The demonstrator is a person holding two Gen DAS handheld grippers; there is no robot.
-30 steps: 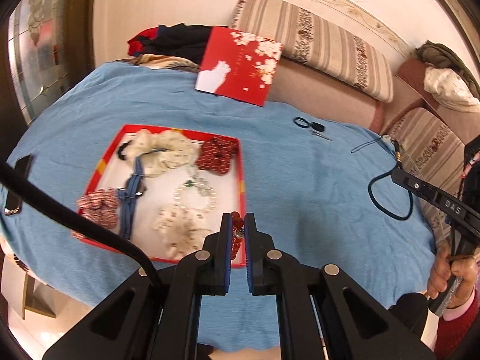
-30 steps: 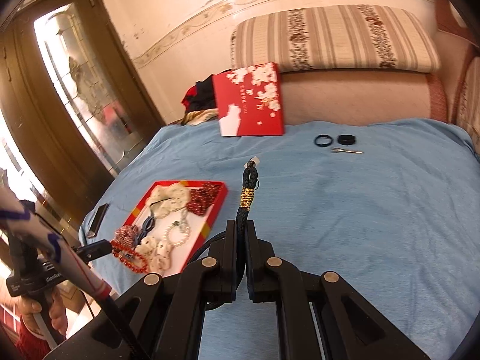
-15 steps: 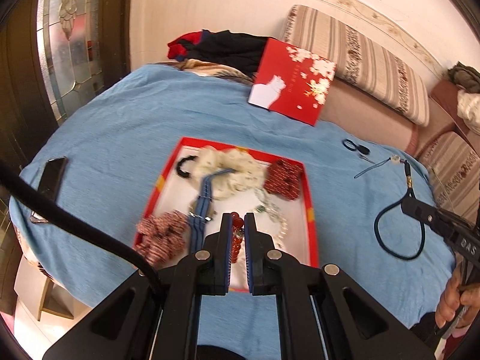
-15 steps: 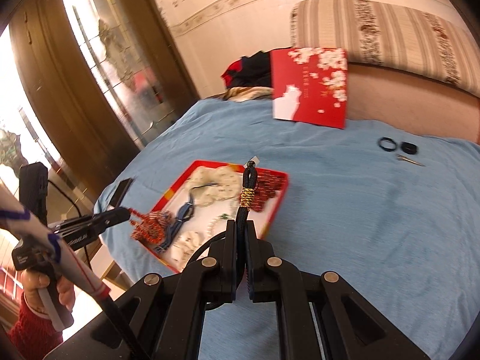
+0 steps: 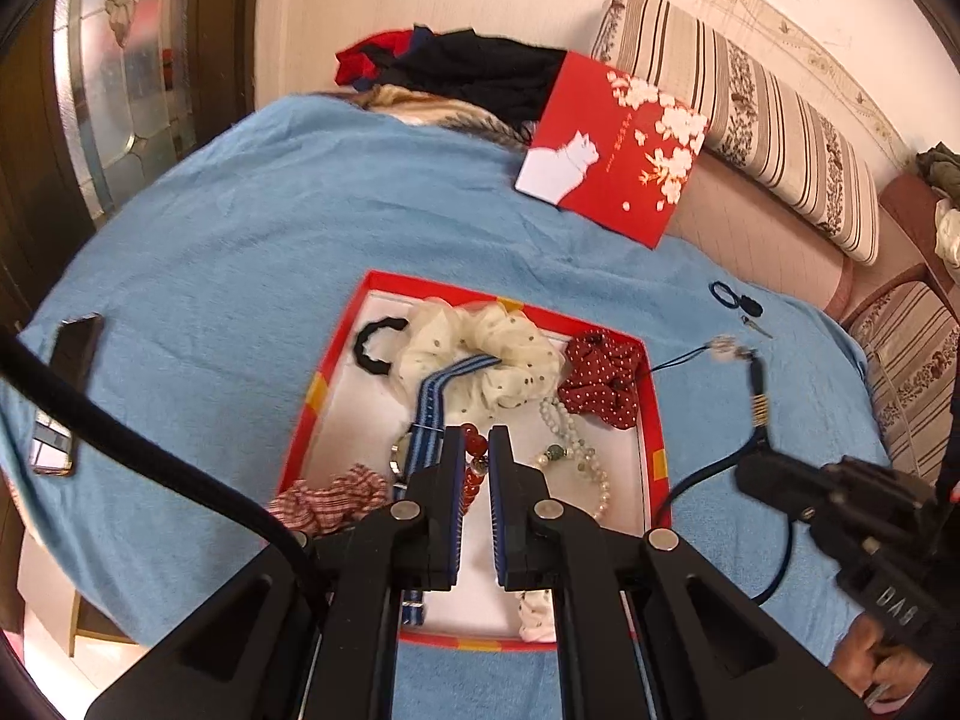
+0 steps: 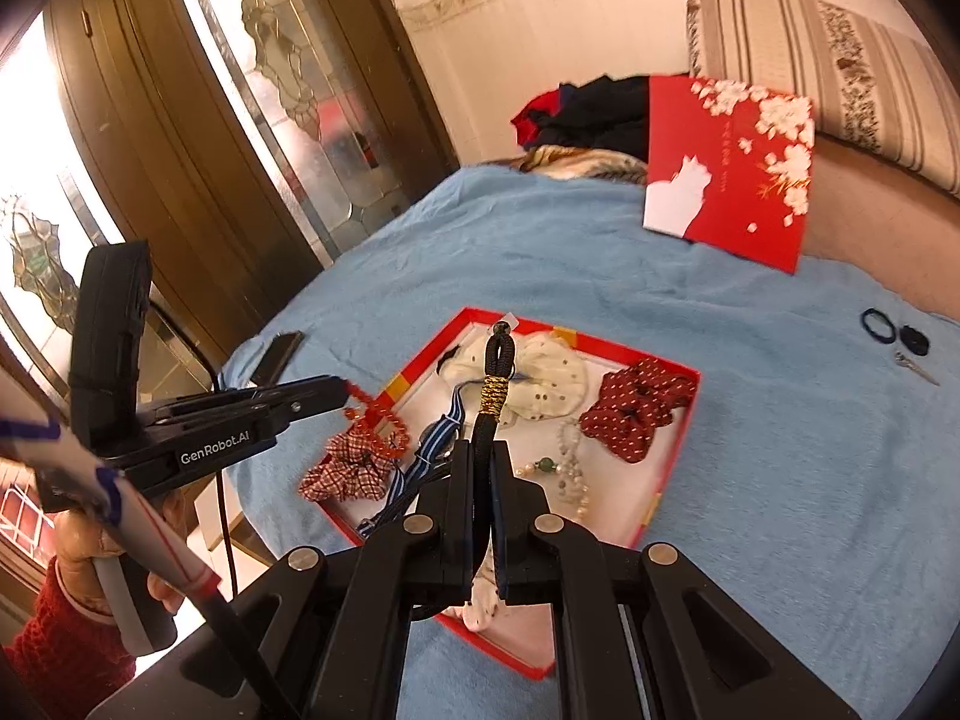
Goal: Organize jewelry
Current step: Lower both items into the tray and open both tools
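A red tray (image 5: 339, 354) (image 6: 672, 483) lies on the blue cloth. It holds a cream scrunchie (image 5: 480, 348), a dark red dotted scrunchie (image 5: 603, 381), a checked scrunchie (image 5: 330, 501), a striped strap (image 5: 429, 414) and a pearl bracelet (image 5: 576, 450). My left gripper (image 5: 477, 450) is shut on a red bead bracelet (image 6: 375, 420) and holds it above the tray's left side. My right gripper (image 6: 483, 468) is shut on a dark blue cord lanyard (image 6: 495, 384) with gold wrapping, above the tray; the lanyard also shows in the left wrist view (image 5: 759, 408).
A red card with a white cat (image 5: 618, 150) leans against the striped sofa cushion (image 5: 750, 114). A black hair tie, a small black piece and a clip (image 6: 897, 339) lie on the cloth at right. A phone (image 5: 66, 384) lies near the left edge. Clothes (image 5: 474, 69) are piled behind.
Both grippers have moved closer over the tray, which now looks larger. The left gripper still holds the red beads, the right still holds the lanyard.
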